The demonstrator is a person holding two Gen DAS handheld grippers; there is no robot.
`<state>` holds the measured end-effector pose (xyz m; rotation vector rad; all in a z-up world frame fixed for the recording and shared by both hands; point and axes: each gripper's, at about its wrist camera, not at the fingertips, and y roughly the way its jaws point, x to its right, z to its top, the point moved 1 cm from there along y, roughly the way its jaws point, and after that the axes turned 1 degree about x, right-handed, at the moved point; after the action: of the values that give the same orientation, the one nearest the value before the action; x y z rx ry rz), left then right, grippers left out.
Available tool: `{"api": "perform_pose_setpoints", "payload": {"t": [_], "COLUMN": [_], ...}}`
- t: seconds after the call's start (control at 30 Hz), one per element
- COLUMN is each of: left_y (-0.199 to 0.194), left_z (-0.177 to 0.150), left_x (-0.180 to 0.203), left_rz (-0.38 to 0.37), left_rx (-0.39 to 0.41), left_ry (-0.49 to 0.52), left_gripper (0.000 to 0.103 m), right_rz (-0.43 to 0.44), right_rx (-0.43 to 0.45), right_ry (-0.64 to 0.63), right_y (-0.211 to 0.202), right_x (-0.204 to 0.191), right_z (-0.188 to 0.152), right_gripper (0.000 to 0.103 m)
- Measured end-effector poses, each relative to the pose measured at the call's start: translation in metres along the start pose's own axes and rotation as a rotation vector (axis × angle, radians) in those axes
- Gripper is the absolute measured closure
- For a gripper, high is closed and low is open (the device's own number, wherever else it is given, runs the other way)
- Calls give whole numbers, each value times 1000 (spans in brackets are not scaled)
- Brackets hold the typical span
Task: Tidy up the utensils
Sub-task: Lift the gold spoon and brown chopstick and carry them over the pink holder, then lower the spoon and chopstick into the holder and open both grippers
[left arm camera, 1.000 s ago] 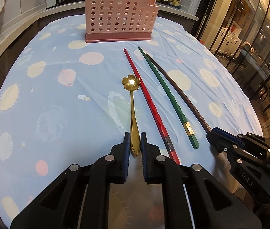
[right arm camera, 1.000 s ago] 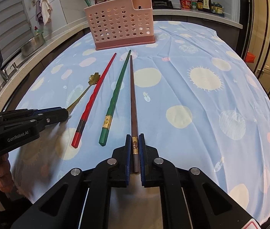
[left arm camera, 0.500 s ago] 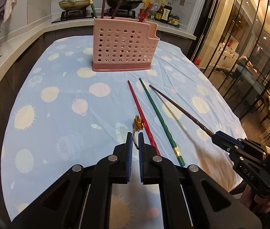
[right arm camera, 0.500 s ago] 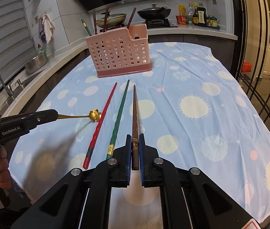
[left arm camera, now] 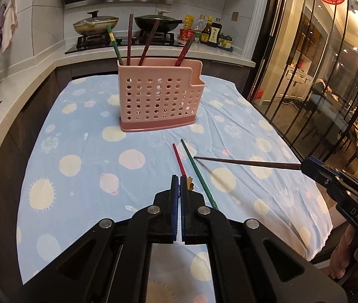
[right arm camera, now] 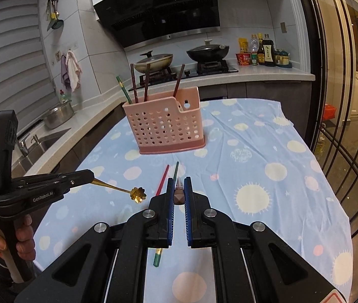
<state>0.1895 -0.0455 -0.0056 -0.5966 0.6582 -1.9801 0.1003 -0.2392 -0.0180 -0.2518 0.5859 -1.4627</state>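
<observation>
Above the cloth-covered worktop (right arm camera: 267,151), our left gripper (left arm camera: 179,184) has its jaws clamped on a gold spoon (right arm camera: 128,192), while our right gripper (right arm camera: 179,189) has its jaws closed on a brown chopstick (left arm camera: 247,162), both lifted clear. Below them a red chopstick (left arm camera: 179,160) and a green chopstick (left arm camera: 197,173) lie side by side. Beyond stands the pink holder (left arm camera: 160,98), with chopsticks already upright inside.

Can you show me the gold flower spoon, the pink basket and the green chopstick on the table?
gold flower spoon (right arm camera: 138,194): right wrist view, flower bowl.
pink basket (left arm camera: 157,101): left wrist view, holed front wall.
green chopstick (left arm camera: 199,174): left wrist view, mid-shaft.
</observation>
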Motion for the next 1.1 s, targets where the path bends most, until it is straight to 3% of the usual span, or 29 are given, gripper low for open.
{"api": "perform_pose_setpoints", "payload": {"t": [0.87,1.1], "left_y": [-11,7], "left_z": [177,213], "left_x": [-20,-30], "left_rz": [155,182], "left_rx": [233,243], "left_ry": [146,143], "left_gripper": [102,102], "right_rz": [12,11], "right_rx": [345,366], "right_ry": [-32,-21], "right_y": [30,64], "right_x": [-4,-4], "right_z": [206,246], "right_gripper": [96,96]}}
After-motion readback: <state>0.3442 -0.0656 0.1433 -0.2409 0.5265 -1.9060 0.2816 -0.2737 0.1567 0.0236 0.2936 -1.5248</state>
